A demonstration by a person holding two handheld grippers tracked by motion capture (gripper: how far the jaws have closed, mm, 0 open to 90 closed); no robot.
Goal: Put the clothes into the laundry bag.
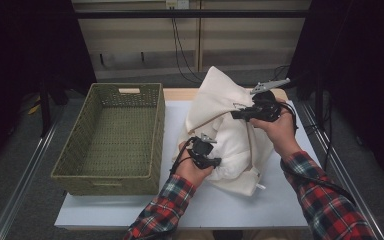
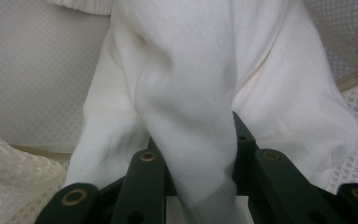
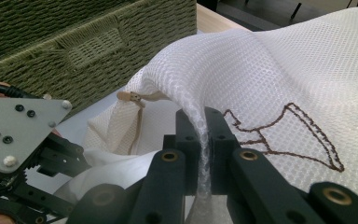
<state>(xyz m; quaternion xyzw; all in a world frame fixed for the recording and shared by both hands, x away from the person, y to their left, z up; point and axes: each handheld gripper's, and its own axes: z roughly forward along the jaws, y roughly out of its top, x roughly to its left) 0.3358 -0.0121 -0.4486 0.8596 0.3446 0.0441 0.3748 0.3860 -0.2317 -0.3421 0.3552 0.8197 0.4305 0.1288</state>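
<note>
On the table (image 1: 130,212), right of a green wicker basket (image 1: 111,142), lies a white mesh bag (image 1: 230,125) with a brown stitched drawing on its side. The bag's mouth is lifted well above the tabletop. The right gripper (image 1: 239,114) holds it there: in the right gripper view its jaws are closed tight on a fold of the mesh (image 3: 204,140) at the bag's edge, just beside the zipper pull (image 3: 131,97). The left gripper (image 1: 211,156) sits lower and nearer the person, at the bag's opening. In the left gripper view its jaws are pinched on a thick fold of white cloth (image 2: 191,140), with mesh showing on both sides of the cloth, so the cloth seems to lie partly inside the bag. Both forearms wear red plaid sleeves (image 1: 325,195). The basket stands apart from the bag, near the table's left edge.
</note>
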